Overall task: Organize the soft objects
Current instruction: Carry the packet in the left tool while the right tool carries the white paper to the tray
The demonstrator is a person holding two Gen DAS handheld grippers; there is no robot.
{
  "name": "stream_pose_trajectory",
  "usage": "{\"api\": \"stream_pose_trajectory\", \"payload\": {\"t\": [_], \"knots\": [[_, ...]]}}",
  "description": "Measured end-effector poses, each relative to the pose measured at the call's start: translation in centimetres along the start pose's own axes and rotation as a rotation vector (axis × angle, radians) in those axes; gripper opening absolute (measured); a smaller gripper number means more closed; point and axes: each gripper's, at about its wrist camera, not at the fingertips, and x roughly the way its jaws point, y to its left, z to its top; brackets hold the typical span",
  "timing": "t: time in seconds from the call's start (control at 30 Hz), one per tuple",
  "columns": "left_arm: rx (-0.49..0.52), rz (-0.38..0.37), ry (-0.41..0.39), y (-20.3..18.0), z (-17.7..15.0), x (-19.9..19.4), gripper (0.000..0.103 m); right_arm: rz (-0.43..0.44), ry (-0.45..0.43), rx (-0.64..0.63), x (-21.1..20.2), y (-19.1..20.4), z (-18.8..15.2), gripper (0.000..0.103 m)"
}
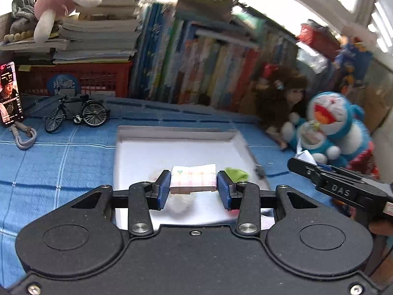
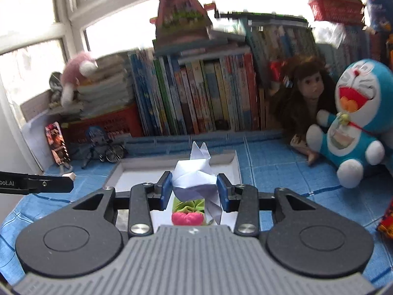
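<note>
Checked pink-and-white folded cloth (image 1: 193, 178) sat pinched between the blue pads of the left tool (image 1: 193, 189), held above the white tray (image 1: 176, 132) on the blue-covered counter (image 1: 61, 162). White paper origami (image 2: 194, 174) was gripped in the narrowly parted right tool (image 2: 194, 191), over a pink and green soft toy (image 2: 188, 212) in the tray.

Folded cloth (image 1: 193, 178): white with a pink check and a small green motif. Tray (image 1: 176, 135) under it: white. Beside the cloth, a green scrap (image 1: 236, 173). Table cover (image 1: 61, 162): blue with a darker grid. Paper figure (image 2: 194, 174): white and grey-lilac. Below it, a pink and green item (image 2: 188, 212). Right of the tray, a plush toy (image 2: 353, 113): blue and white, red mouth.
</note>
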Motion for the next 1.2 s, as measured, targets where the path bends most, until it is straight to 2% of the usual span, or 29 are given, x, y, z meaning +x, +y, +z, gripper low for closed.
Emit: {"api": "stream_pose_trajectory", "payload": {"t": [0.23,0.57,0.87,1.2], "knots": [[-0.042,0.071,0.121,1.2,2.5,7.5,0.039,-0.019,0.121,0.019,6.3,-0.6,1.1,0.045],[-0.064,0.178,0.210,2.6,3.5,15.4,0.039,-0.048,0.240,0.019,12.5,-1.6,0.8,0.045],[-0.094,0.203,0.264,4.1,3.2,18.4,0.039,-0.042,0.297,0.018,15.2,-1.5,0.3,0.046],[-0.093,0.200,0.302,4.3,2.2,19.9,0.039,-0.031,0.322,0.000,16.1,-0.9,-0.4,0.046]]}}
